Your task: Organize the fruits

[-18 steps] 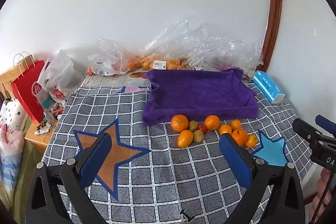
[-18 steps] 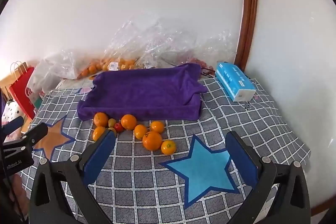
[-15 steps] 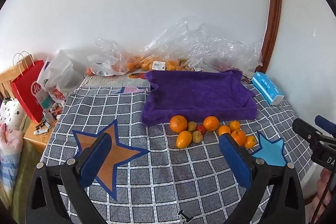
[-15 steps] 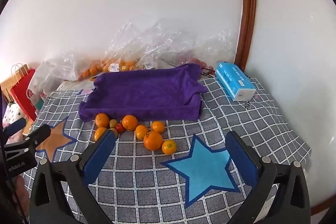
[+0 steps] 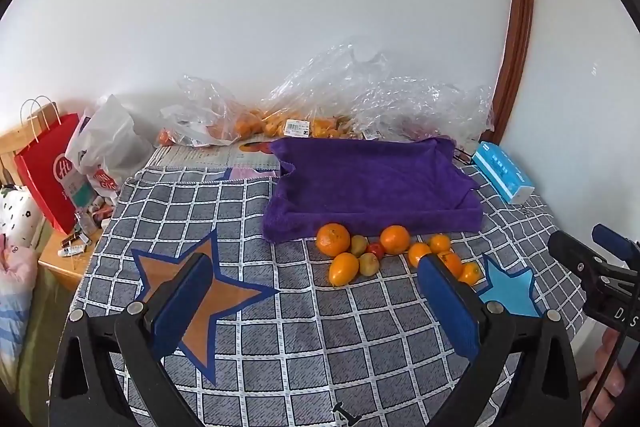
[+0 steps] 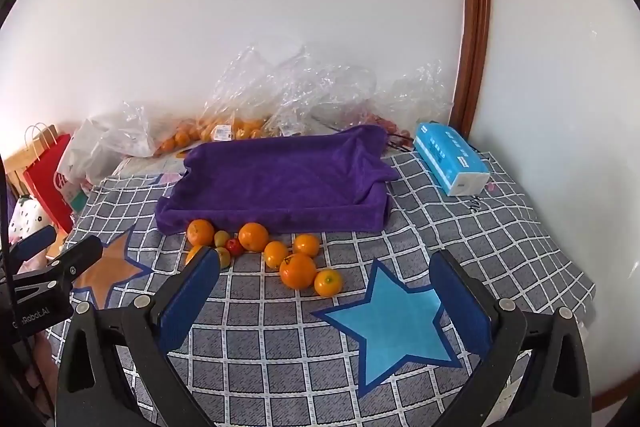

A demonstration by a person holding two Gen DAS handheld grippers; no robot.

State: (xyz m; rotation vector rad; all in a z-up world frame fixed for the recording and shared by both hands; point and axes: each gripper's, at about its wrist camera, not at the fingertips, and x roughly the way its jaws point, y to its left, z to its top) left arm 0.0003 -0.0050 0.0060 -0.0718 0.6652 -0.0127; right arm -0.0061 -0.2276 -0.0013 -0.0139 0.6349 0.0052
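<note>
Above the fruits [image 5: 384, 253] (loose on cloth), both grippers, left gripper [image 5: 312, 287] and right gripper [image 6: 326, 285], gape empty.

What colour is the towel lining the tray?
Purple towel; clearest in the right wrist view.

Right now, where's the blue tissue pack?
The blue tissue pack lies at the right rear of the checked cloth, just right of the purple towel-lined tray, near the brown door frame.
</note>
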